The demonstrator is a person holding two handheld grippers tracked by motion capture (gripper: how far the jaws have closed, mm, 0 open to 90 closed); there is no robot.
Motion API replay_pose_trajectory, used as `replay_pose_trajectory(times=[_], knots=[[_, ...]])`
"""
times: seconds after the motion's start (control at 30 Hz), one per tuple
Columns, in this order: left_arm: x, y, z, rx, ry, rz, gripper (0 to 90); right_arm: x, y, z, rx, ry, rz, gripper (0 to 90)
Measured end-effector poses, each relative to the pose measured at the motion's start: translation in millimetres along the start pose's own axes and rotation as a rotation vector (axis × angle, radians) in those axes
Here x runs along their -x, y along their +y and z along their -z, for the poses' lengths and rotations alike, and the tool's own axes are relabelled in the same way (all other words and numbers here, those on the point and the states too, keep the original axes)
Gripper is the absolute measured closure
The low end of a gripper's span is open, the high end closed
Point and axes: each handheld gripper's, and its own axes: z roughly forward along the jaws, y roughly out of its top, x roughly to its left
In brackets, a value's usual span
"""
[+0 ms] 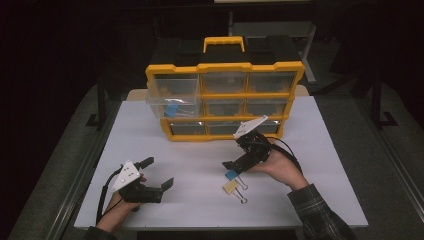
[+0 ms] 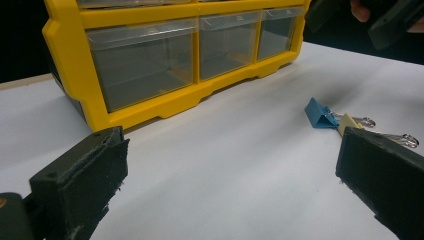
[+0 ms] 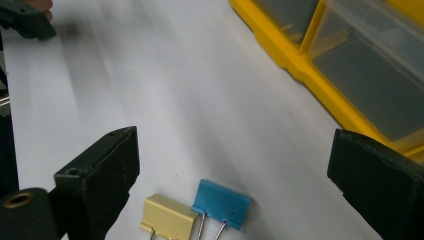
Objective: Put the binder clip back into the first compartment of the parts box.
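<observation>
Right gripper view: blue metal clip, wedge-shaped.

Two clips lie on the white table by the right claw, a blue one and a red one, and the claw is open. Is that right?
Nearly. The second clip is not red: it is a pale yellow binder clip lying beside the blue binder clip. The right gripper view shows both on the white table, just in front of the open right claw.

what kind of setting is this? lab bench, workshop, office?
Most likely a lab-style recording bench, not a working shop. A bare white table stands in a dark room with metal frame legs behind it; on it are a yellow drawer organizer and two binder clips. Both claws, left and right, are open.
</observation>
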Motion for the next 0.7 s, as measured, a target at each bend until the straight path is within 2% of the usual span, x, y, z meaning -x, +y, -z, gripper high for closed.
replay_pose_trajectory(times=[0.1,0.33,0.4,0.47,0.7], knots=[[0.3,-0.2,0.7,-0.005,0.001,0.009,0.1,-3.2,-5.9,-3.5,-0.003,0.007,0.015,6.2],[0.9,-0.2,0.8,-0.006,-0.002,0.008,0.1,-8.9,-18.5,-9.8,-0.02,0.018,0.0,7.0],[1.0,0.1,1.1,-0.005,-0.003,0.007,0.1,-10.7,-23.4,-10.7,-0.022,0.02,-0.005,12.0],[0.9,0.0,0.9,-0.006,-0.003,0.006,0.2,-11.6,-25.3,-11.4,-0.018,0.022,-0.008,12.8],[1.0,-0.2,0.9,-0.007,-0.002,0.009,0.1,-18.3,-37.5,-18.6,-0.054,0.029,-0.017,19.7]])
